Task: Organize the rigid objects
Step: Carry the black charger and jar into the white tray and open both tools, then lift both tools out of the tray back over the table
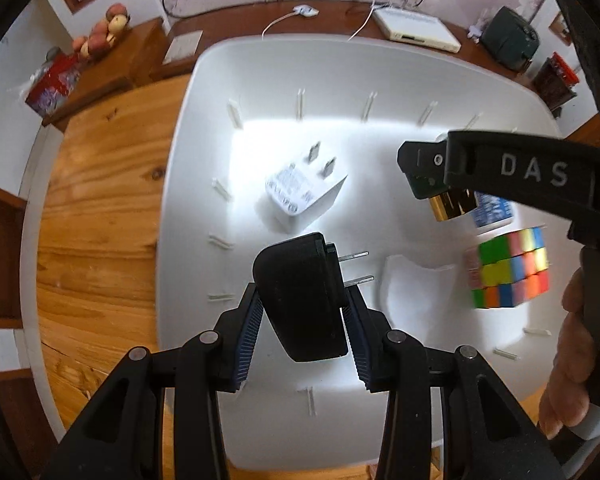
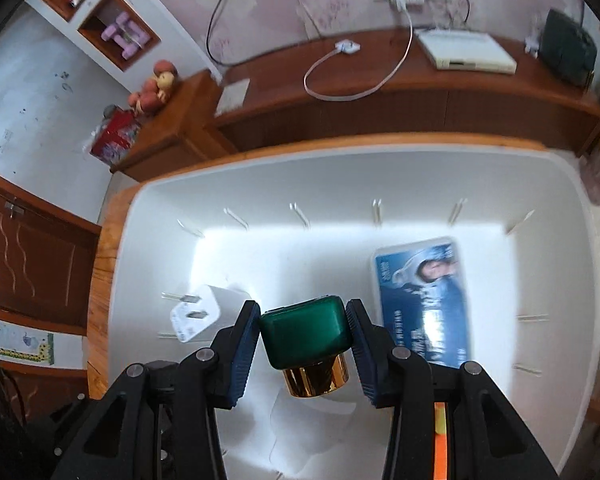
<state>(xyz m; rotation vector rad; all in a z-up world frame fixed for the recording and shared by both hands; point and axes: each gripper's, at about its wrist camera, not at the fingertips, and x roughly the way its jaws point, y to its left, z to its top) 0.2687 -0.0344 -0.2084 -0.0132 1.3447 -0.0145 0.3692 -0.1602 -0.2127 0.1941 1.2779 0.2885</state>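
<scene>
Left wrist view: white bin (image 1: 204,120) on wood surface (image 1: 100,200). Inside it: cube (image 1: 508,272), white plug (image 1: 304,196), blue card (image 2: 424,300) lying flat. Left gripper (image 1: 304,312) jaws clamped on black adapter (image 1: 300,296), prongs pointing right, held above bin floor. Right gripper (image 2: 304,340) jaws clamped on green bottle (image 2: 304,332), gold cap toward camera, above bin floor between white plug and card.

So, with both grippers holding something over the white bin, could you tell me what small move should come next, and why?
Probably lower the left gripper a little further and set the black plug adapter on the bare floor of the white bin, beside the white charger. The adapter hangs above the bin floor, and the right gripper, clamped on the green bottle, is off to the side.
</scene>
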